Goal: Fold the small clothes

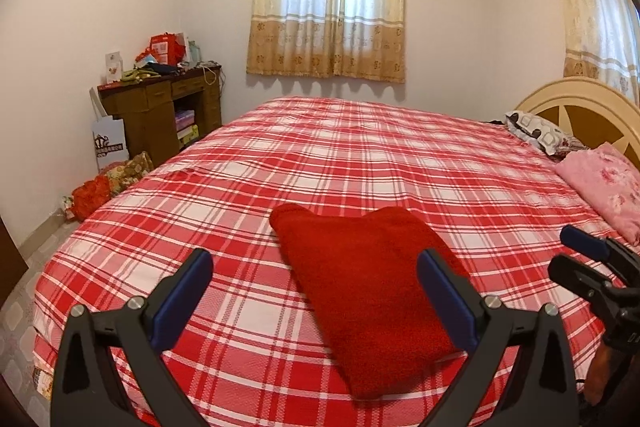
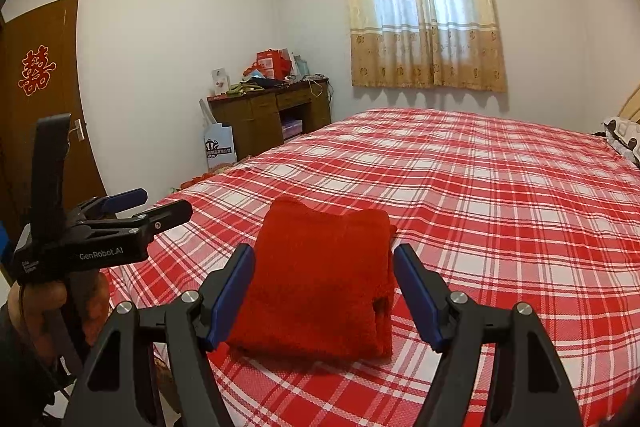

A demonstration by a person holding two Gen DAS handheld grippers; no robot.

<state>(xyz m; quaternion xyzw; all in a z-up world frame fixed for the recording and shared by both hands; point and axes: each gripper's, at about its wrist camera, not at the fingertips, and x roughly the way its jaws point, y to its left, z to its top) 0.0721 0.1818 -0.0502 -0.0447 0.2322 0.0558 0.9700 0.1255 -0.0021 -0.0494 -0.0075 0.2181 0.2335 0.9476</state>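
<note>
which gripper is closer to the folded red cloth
Right, though only slightly. The right gripper is open, straddling the folded red cloth head-on; the left gripper is open too, with the cloth toward its right finger.

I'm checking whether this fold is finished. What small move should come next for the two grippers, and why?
Probably draw both grippers back from the bed. The red cloth already lies as a compact folded stack on the plaid bedspread, and both the left gripper and the right gripper have their jaws open, holding nothing. One edge on the cloth's right looks slightly loose, so a light tuck there could come first.
</note>
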